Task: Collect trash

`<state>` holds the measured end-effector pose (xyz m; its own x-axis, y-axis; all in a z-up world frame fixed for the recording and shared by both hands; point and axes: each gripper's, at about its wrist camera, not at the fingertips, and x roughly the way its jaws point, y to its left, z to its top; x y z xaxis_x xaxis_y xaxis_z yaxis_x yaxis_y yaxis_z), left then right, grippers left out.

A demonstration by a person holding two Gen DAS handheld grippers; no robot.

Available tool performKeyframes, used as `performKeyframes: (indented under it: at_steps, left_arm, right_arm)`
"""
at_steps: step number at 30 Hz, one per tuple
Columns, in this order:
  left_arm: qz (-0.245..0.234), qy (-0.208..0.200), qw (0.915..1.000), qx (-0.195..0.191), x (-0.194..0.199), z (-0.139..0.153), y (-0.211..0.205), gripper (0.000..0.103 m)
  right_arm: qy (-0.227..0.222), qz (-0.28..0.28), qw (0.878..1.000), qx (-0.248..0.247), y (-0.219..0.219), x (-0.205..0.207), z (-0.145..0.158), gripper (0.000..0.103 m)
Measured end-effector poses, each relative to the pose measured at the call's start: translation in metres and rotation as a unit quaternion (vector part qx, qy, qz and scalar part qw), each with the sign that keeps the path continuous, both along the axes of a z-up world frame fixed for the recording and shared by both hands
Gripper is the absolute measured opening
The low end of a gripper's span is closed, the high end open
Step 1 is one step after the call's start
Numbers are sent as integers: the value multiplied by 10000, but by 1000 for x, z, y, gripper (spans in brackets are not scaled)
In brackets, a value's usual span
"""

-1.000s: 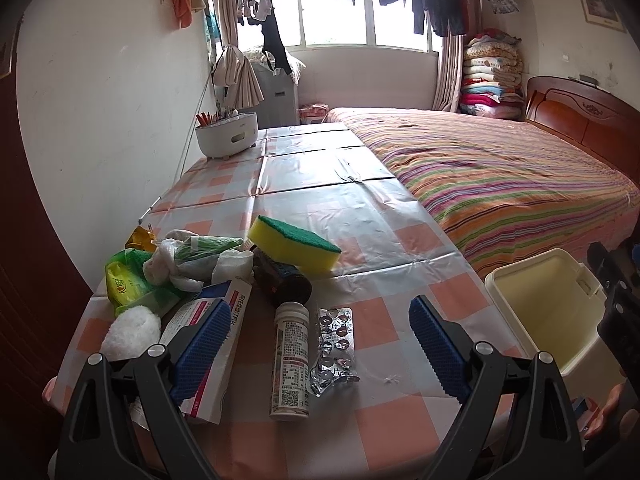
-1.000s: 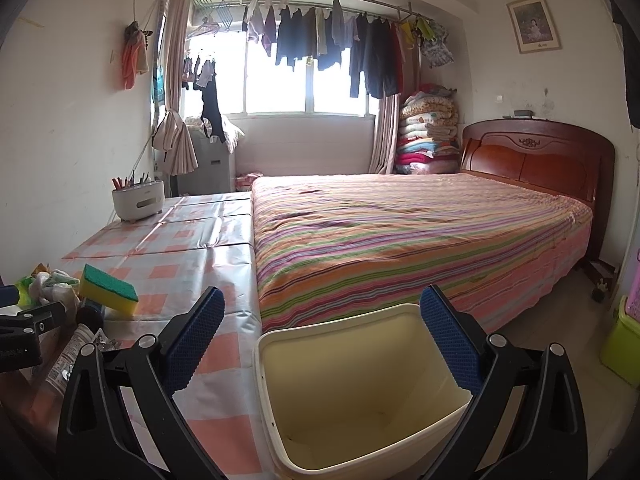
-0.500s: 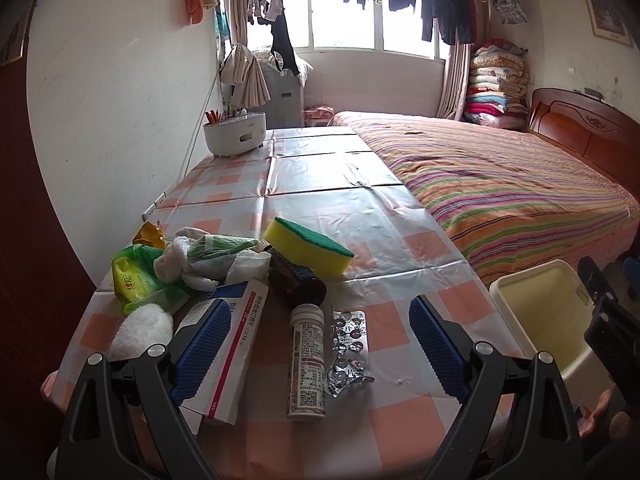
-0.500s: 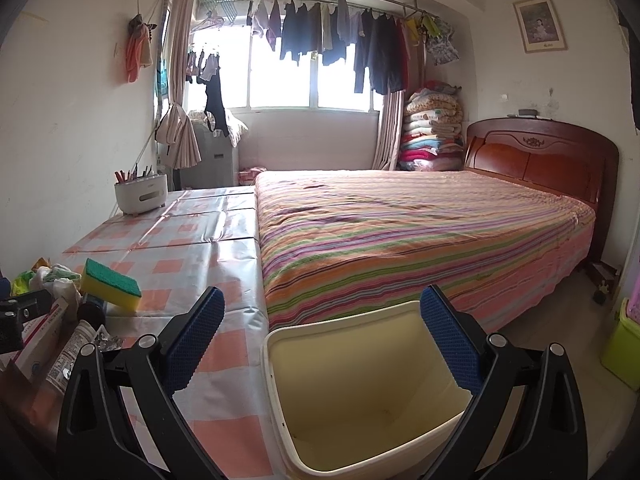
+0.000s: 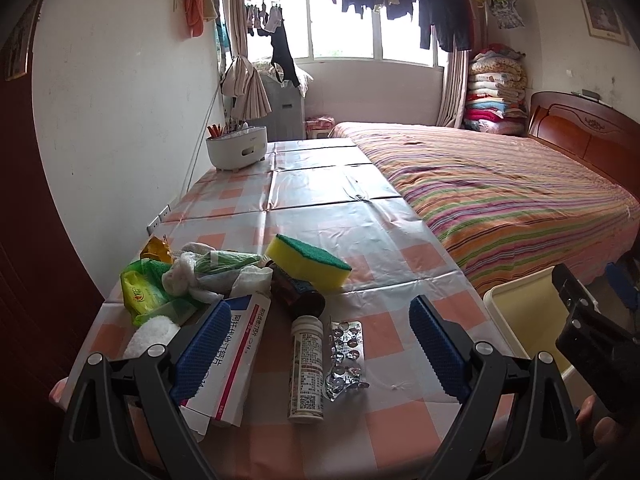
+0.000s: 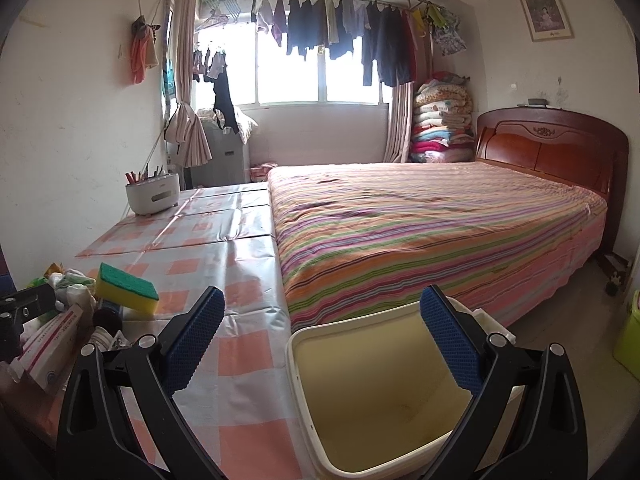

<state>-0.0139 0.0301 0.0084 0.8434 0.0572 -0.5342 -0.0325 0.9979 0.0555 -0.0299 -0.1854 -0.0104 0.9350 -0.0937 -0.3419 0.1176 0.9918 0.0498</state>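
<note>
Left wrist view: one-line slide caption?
Open left gripper above pill bottle, blister pack and medicine box.

Clutter crowds the near left corner of the counter (image 5: 320,208): a medicine box (image 5: 234,354), a white bottle (image 5: 306,372) lying flat, a blister pack (image 5: 346,354), a dark jar (image 5: 298,294) with a sponge (image 5: 308,262) propped on it, and crumpled bags (image 5: 188,280) against the wall. Beyond the sponge the checked cloth runs bare up to a white caddy (image 5: 237,152). The striped bed (image 6: 420,224) presses against the counter's right edge. The cream bin (image 6: 360,400) stands open-mouthed just beside the near corner.
</note>
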Motion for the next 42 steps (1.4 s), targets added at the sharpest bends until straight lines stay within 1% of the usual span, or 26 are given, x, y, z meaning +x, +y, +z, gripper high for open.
performKeyframes:
  at_steps: [12, 31, 42]
  left_arm:
    - [101, -17, 9999, 40, -4, 1, 8, 88]
    - [226, -68, 9997, -16, -8, 3, 22, 88]
    - [166, -52, 9998, 17, -7, 5, 18, 88]
  right_arm:
    - [45, 110, 9998, 182, 2, 2, -1, 97]
    - [65, 158, 9997, 152, 5, 4, -2, 97]
    - [90, 194, 9996, 169, 7, 6, -2, 97]
